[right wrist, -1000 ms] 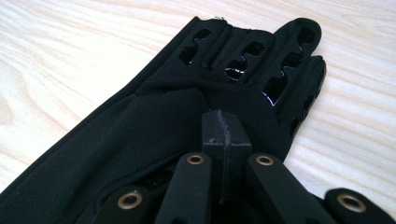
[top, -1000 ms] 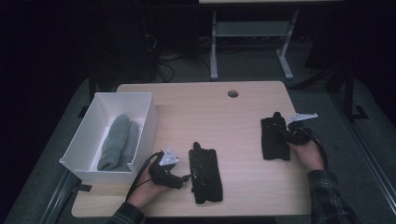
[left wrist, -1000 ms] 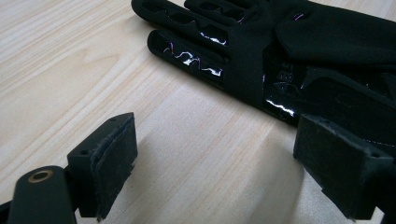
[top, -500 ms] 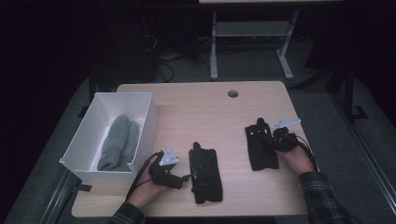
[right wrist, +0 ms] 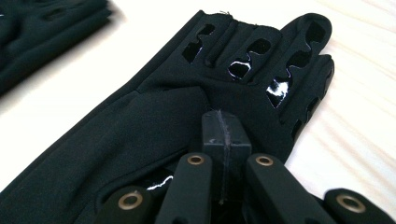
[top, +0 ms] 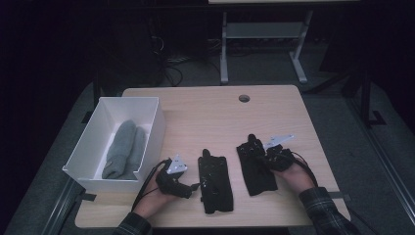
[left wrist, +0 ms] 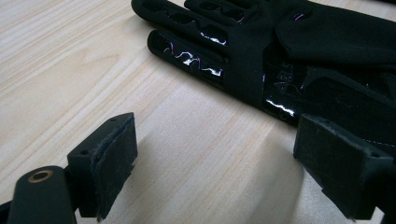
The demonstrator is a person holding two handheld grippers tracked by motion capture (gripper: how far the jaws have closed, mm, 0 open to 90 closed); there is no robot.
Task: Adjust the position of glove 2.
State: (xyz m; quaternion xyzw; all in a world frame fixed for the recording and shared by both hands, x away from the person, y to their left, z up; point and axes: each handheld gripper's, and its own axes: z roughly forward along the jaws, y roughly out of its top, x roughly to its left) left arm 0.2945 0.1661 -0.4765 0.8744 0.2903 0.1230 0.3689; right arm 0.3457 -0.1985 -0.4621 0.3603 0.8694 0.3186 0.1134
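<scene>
Two black gloves lie flat on the wooden table (top: 205, 117). The left glove (top: 215, 183) (left wrist: 289, 42) rests just right of my left gripper (top: 188, 188) (left wrist: 224, 172), whose jaws stand wide open over bare wood with nothing between them. The right glove (top: 257, 171) (right wrist: 154, 116) lies fingers away from the person, and its fabric puckers where my right gripper (top: 266, 156) (right wrist: 225, 130) is shut on it near the palm. The left glove (right wrist: 37, 28) also appears at the top left corner of the right gripper view.
A white open box (top: 151, 127) stands at the table's left edge with a grey folded fabric item (top: 125, 149) inside. A round cable hole (top: 243, 98) sits near the far edge. Beyond the table is a metal stand (top: 264, 34) on dark floor.
My right gripper has moved left and toward the person, dragging the right glove from the table's right side to beside the left glove. The left gripper and left glove have stayed put.
</scene>
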